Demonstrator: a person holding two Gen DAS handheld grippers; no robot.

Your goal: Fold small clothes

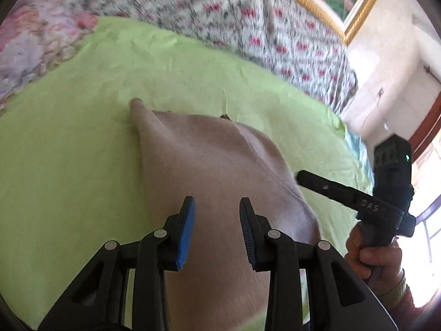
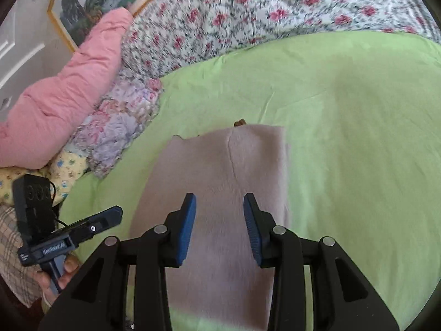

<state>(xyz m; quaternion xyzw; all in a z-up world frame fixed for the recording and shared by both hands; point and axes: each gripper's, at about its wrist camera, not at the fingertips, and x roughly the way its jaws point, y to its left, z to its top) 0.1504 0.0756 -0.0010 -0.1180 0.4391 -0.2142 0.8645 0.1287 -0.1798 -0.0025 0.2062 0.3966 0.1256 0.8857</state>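
A small pale mauve-grey garment [image 1: 209, 165] lies on a light green sheet [image 1: 69, 151] and runs away from both cameras; it also shows in the right wrist view [image 2: 220, 182]. A seam runs down its middle. My left gripper [image 1: 217, 220] is open and empty, hovering over the garment's near part. My right gripper [image 2: 220, 218] is open and empty over the same garment. The right gripper shows at the right in the left wrist view [image 1: 300, 176], and the left gripper at the lower left in the right wrist view [image 2: 115, 212].
A floral quilt [image 2: 248, 13] lies behind the green sheet [image 2: 358, 138]. A pink duvet [image 2: 69, 96] and pastel floral pillows [image 2: 118, 127] lie at the left. A gold-framed picture [image 2: 91, 2] leans on the wall. A window [image 1: 430, 220] is at the right.
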